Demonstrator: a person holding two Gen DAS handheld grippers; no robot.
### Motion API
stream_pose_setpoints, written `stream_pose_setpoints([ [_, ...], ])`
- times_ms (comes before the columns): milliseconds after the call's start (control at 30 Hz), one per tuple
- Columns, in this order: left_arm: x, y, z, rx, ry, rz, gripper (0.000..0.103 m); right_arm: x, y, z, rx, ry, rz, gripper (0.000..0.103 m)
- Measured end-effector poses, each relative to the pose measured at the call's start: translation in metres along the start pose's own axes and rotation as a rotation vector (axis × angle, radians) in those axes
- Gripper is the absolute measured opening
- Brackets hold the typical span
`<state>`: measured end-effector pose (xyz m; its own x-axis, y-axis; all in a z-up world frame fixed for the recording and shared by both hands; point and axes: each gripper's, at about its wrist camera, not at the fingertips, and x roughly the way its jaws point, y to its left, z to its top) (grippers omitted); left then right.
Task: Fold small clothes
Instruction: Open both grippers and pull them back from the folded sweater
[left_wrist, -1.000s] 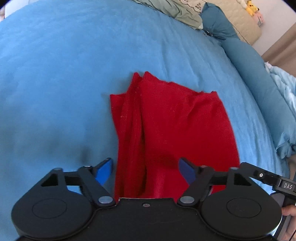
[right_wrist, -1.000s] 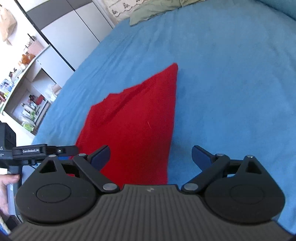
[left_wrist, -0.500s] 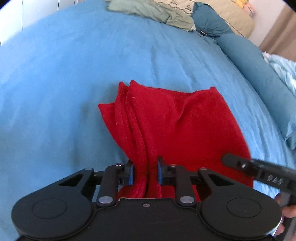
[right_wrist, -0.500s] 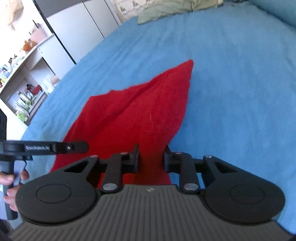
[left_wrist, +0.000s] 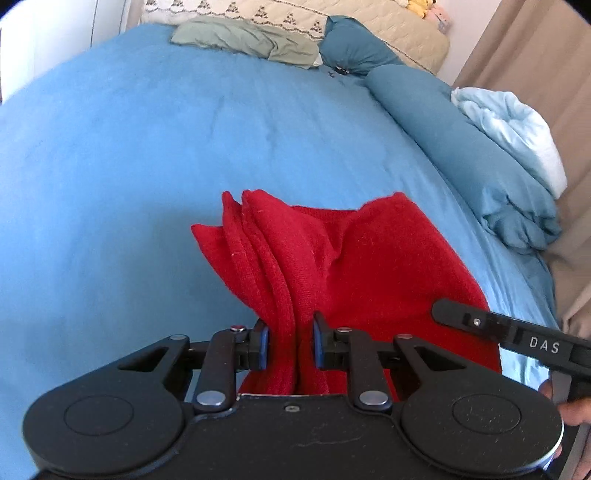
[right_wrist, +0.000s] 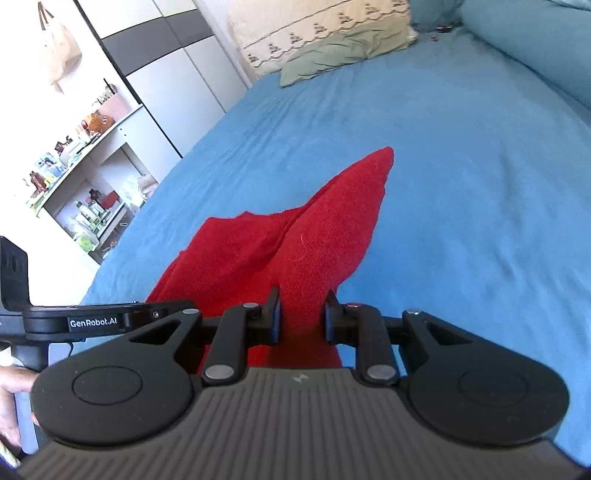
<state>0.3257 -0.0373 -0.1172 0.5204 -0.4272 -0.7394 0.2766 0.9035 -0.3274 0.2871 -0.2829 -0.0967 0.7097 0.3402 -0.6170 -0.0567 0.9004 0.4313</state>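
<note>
We've got both near corners of the red garment (left_wrist: 369, 266) pinched, left gripper (left_wrist: 288, 345) and right gripper (right_wrist: 302, 320) clamped; we carry them level toward its far edge.

Red garment (left_wrist: 369, 266) is looking like fuzzy knit cloth — ribbed edges, matt. Bed sheet (left_wrist: 184, 147) is reading as soft matt fabric, slightly napped. Left hand-held gripper (left_wrist: 290, 345) is showing matt black plastic, blue rubbery pads (left_wrist: 263, 347), shiny metal pivot pins — right hand-held gripper (right_wrist: 302, 317) likewise, with a ribbed grey housing.
</note>
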Motion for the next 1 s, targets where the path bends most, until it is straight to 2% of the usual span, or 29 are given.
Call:
stream_pose_setpoints([
  [133, 0.023, -0.019, -0.037, 0.015, 0.028, 0.037, 0.024, -0.012, -0.025, -0.044, 0.0, 0.023, -0.057, 0.036],
  [200, 0.032, -0.025, -0.048, 0.038, 0.029, 0.095, 0.025, -0.012, -0.037, -0.058, -0.004, 0.033, -0.078, 0.037],
  [367, 0.033, -0.032, -0.052, 0.088, -0.007, 0.144, 0.04, -0.005, -0.05, -0.07, 0.017, 0.044, -0.076, 0.042],
  [467, 0.026, -0.032, -0.053, 0.11, -0.025, 0.171, 0.051, -0.007, -0.046, -0.066, -0.028, 0.043, -0.091, 0.056],
  [533, 0.02, -0.034, -0.054, 0.122, -0.042, 0.187, 0.077, -0.013, -0.044, -0.064, -0.066, 0.011, -0.11, 0.085],
  [600, 0.015, -0.031, -0.056, 0.144, -0.07, 0.208, 0.083, -0.015, -0.037, -0.064, -0.112, -0.03, -0.16, 0.1],
  [733, 0.02, -0.023, -0.059, 0.161, -0.049, 0.241, 0.083, -0.007, -0.041, -0.07, -0.186, -0.013, -0.268, 0.101],
  [833, 0.025, -0.015, -0.068, 0.168, -0.033, 0.256, 0.084, -0.002, -0.056, -0.077, -0.141, -0.005, -0.266, 0.101],
  [1000, 0.03, 0.0, -0.08, 0.153, -0.021, 0.238, 0.087, 0.006, -0.071, -0.085, -0.07, 0.003, -0.256, 0.102],
])
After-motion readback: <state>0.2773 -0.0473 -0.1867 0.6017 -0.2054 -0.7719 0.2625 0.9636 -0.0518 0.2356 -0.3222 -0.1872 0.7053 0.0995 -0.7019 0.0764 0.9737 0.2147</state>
